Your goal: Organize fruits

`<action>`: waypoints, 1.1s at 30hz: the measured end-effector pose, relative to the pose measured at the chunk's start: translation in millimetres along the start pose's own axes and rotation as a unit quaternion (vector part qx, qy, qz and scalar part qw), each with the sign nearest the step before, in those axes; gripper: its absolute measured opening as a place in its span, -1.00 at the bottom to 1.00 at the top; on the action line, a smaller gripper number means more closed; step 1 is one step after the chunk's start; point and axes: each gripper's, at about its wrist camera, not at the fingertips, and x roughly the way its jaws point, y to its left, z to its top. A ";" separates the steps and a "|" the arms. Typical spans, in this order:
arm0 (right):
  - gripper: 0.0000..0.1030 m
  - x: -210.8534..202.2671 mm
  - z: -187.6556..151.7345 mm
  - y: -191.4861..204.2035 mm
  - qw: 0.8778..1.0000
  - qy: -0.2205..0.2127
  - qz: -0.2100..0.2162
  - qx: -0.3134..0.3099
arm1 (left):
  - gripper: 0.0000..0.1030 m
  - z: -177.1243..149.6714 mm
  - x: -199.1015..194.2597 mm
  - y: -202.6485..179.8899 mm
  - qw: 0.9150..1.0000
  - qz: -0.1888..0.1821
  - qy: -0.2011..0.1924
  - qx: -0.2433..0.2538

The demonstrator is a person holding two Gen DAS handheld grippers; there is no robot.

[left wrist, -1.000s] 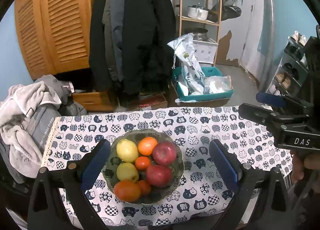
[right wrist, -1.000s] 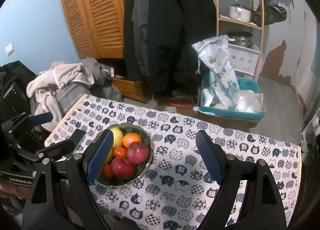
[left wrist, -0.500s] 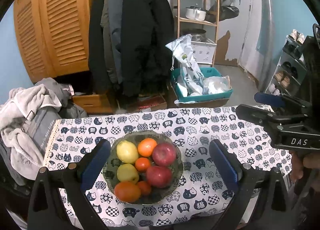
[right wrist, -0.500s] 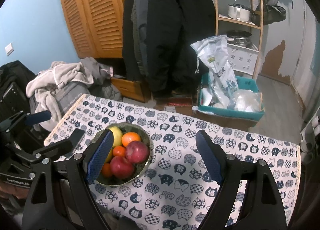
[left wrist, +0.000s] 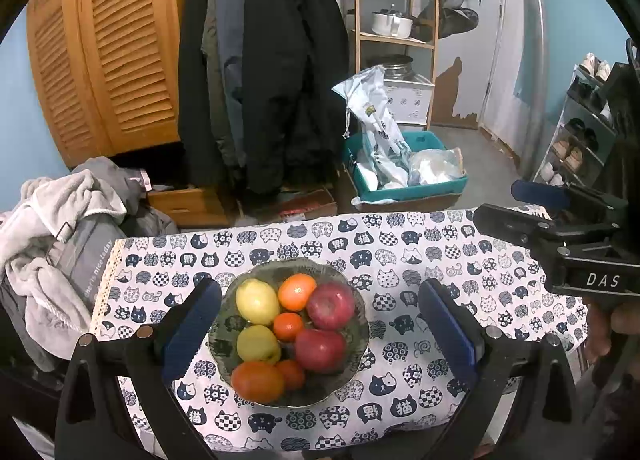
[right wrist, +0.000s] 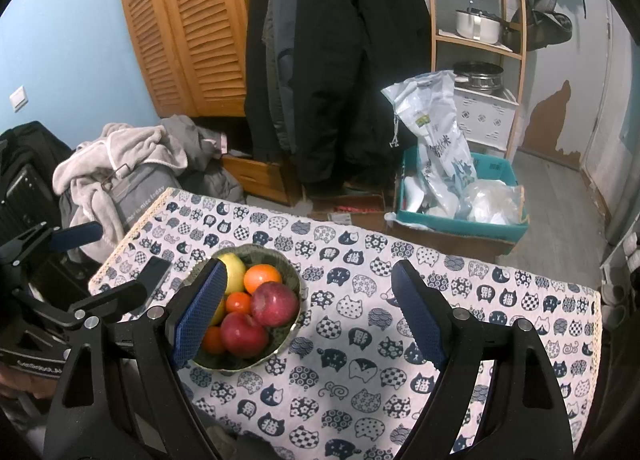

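Glass bowl (left wrist: pixel 362 324) on cat-print tablecloth holds two red apples (left wrist: pixel 330 305), two yellow fruits (left wrist: pixel 257 301), oranges (left wrist: pixel 297 292).

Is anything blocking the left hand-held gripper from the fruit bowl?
Nothing visible. The left hand-held gripper is open, with the bowl of fruit framed between its fingers. The right hand-held gripper sits off to the side.

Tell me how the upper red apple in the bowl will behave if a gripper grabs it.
The upper red apple looks round and glossy, so it may slip between flat pads. It leans against the orange and the lower red apple in the bowl, so lifting it could set those neighbours rolling. It probably feels firm and fairly heavy.
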 end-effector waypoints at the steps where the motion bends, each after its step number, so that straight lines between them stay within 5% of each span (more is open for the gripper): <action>1: 0.62 0.2 0.4 0.3 1.000 0.000 0.000 0.000 | 0.94 -0.2 -0.1 -0.8 1.000 0.001 0.000 0.001; 33: 0.62 -1.4 -0.9 0.1 1.000 -0.001 0.000 -0.001 | 0.94 1.3 -3.7 -5.1 1.000 0.016 -0.006 0.003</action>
